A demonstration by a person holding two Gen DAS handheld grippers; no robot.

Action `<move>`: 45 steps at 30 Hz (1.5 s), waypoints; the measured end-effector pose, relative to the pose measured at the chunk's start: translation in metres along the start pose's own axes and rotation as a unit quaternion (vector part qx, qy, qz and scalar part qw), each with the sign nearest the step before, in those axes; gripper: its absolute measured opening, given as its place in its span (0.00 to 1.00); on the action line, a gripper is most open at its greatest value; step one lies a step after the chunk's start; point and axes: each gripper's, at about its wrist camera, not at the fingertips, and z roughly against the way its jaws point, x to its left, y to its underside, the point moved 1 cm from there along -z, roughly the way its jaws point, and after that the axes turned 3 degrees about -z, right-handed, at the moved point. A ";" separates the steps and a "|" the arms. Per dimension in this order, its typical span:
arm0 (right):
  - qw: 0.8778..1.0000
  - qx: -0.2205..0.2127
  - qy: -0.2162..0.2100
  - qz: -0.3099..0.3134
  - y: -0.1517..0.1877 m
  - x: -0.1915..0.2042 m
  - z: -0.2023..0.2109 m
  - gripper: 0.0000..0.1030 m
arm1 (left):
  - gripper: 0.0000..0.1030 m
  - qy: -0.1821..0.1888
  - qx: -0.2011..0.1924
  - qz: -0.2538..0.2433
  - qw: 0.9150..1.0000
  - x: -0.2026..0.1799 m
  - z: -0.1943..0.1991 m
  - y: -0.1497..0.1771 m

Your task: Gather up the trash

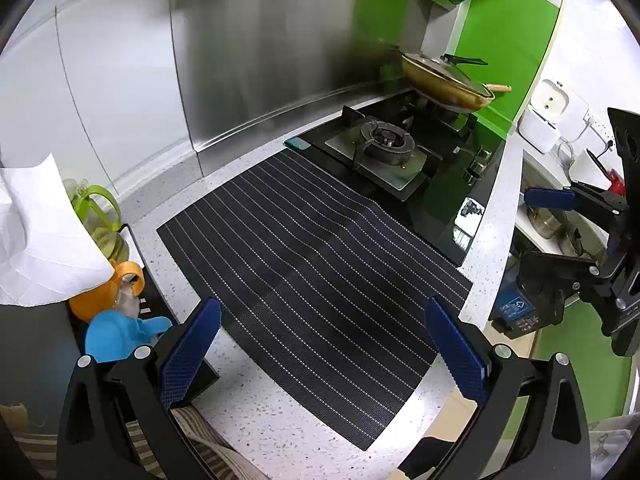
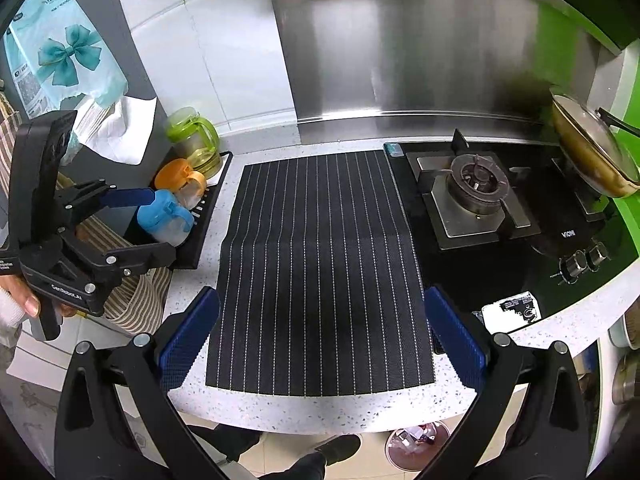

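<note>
Trash: none on the mat (image 2: 320, 272); my left gripper (image 1: 324, 356) and right gripper (image 2: 322, 344) gape wide, empty, awaiting targets.

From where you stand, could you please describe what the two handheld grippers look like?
Both match: the left gripper and right gripper have matte black angular frames with silver bolts, and jaws faced with blue textured pads. White lettering marks the left one's body. A brown-and-white striped apron shows behind it.
</note>
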 end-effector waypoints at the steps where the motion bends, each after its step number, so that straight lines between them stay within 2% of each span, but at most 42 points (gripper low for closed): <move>1: 1.000 0.000 -0.001 0.000 0.001 -0.001 0.000 0.97 | 0.95 0.000 0.001 0.001 1.000 0.000 0.000 0.000; 45: 1.000 0.004 -0.002 0.000 0.001 -0.006 -0.001 0.97 | 0.95 0.000 0.007 0.001 1.000 0.001 -0.004 0.001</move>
